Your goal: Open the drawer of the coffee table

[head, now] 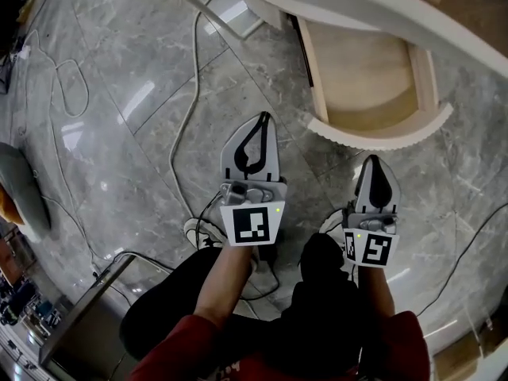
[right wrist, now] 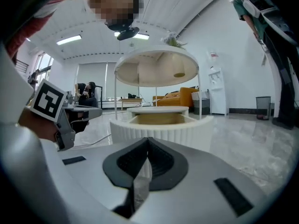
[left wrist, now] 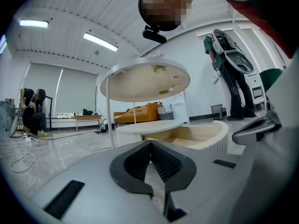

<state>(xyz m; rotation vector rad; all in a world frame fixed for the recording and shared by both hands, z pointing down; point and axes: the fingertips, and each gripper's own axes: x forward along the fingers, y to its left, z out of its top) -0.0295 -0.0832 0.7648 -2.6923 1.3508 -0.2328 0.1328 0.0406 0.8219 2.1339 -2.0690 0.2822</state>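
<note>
The drawer stands pulled out, likely why the left gripper and right gripper sit just short of its front, jaws together, holding nothing.

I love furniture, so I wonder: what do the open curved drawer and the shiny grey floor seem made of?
The curved white-fronted drawer: its ribbed front looks like matt white painted wood or board; the pale tan inside looks like light wood or veneer. The grey veined floor: polished marble or marble-look tile, judging by the veins, joint lines and mirrored lights.
</note>
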